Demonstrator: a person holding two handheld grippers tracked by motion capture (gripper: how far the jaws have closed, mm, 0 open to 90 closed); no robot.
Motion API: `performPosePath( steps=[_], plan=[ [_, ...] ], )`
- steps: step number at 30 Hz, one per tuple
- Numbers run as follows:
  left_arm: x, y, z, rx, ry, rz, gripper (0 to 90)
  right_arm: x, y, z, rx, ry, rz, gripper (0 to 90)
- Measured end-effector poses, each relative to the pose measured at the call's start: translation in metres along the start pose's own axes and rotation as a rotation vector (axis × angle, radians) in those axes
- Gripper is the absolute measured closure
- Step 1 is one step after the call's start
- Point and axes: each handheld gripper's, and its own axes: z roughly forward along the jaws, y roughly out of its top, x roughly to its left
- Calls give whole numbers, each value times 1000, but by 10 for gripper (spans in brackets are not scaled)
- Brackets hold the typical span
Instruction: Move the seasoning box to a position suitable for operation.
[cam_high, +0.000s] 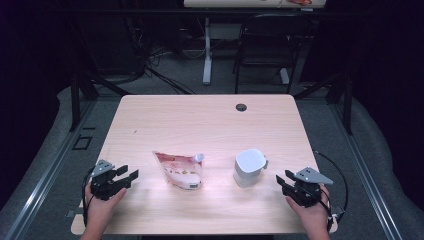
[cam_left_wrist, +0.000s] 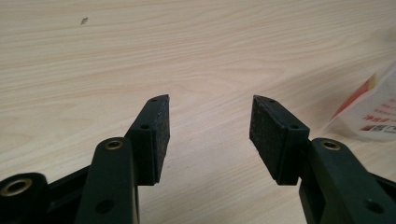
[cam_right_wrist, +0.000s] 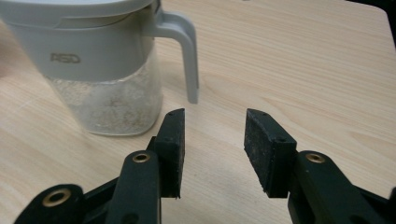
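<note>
Both my grippers rest empty, jaws wide: left gripper (cam_high: 121, 176), right gripper (cam_high: 283, 181). Spouted refill pouch (cam_high: 179, 170) lies mid-table beside the lidded container (cam_high: 249, 167). I'd approach its handle (cam_right_wrist: 185, 51) squarely.

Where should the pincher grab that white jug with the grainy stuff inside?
Probably the handle. The jug stands upright, its handle sticking out toward the right gripper, whose jaws are open. The body looks too wide for them, so come in level from the right and close across the thin handle.
</note>
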Motion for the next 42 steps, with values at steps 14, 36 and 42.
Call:
performPosePath(
  steps=[14,36,42],
  plan=[
    [-3,1,0,-11,-39,26,537,9,4,5,-8,27,-37,573],
    [-8,-1,-3,-20,-81,-6,600,6,14,44,19,-6,-10,616],
    [-6,-4,-3,-6,-69,-6,586,8,19,53,-2,4,-6,617]
  ],
)
